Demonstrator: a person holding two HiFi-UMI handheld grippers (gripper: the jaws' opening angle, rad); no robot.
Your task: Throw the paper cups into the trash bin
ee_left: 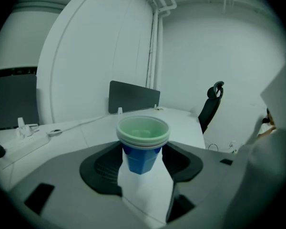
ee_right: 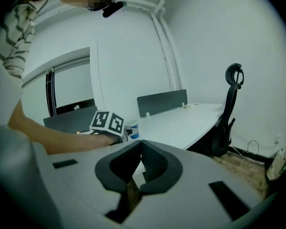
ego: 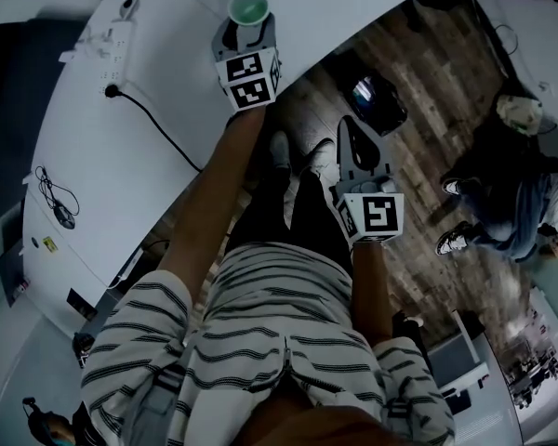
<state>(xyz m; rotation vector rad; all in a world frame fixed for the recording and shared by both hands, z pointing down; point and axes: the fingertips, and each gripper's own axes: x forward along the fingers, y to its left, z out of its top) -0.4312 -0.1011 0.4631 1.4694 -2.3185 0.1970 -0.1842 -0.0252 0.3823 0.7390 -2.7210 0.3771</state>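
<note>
Left tool (ego: 245, 33) is clamped on a nested stack of paper cups (ee_left: 142, 144): its 2 jaws press the blue sides, and the green inside faces up. The stack sits over the white desk (ego: 93, 175), close to its curved edge. Right tool (ee_right: 140, 157) hangs off the desk, above the wooden floor (ego: 446, 110), jaws closed tip to tip with nothing between them. A black office chair (ee_right: 231, 111) stands at the desk's far end.

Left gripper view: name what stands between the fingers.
A stack of paper cups, blue outside, stands upright between the left gripper's fingers, which sit against its sides. The left gripper view shows this.
</note>
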